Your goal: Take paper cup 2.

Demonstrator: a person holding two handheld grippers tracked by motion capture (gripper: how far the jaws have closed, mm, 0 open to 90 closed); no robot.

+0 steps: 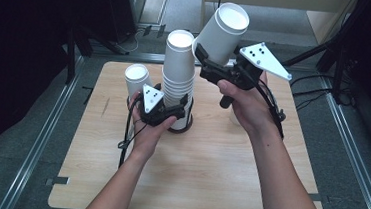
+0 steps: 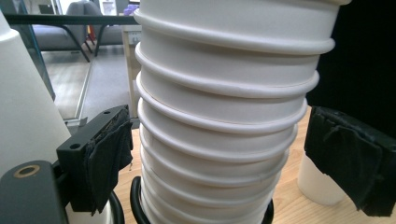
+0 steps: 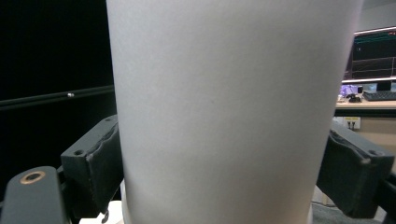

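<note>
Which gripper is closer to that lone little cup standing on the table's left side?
Left. The left gripper sits just beside the lone cup, jaws around the cup stack; the right gripper is raised farther off.

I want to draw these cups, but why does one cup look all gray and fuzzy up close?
In the right gripper view the held cup sits so near the camera that it looks dim, gray and soft. In the left gripper view the stack of cups shows crisp rims in bright light. In the high view the room edges are dark, the table well lit.
</note>
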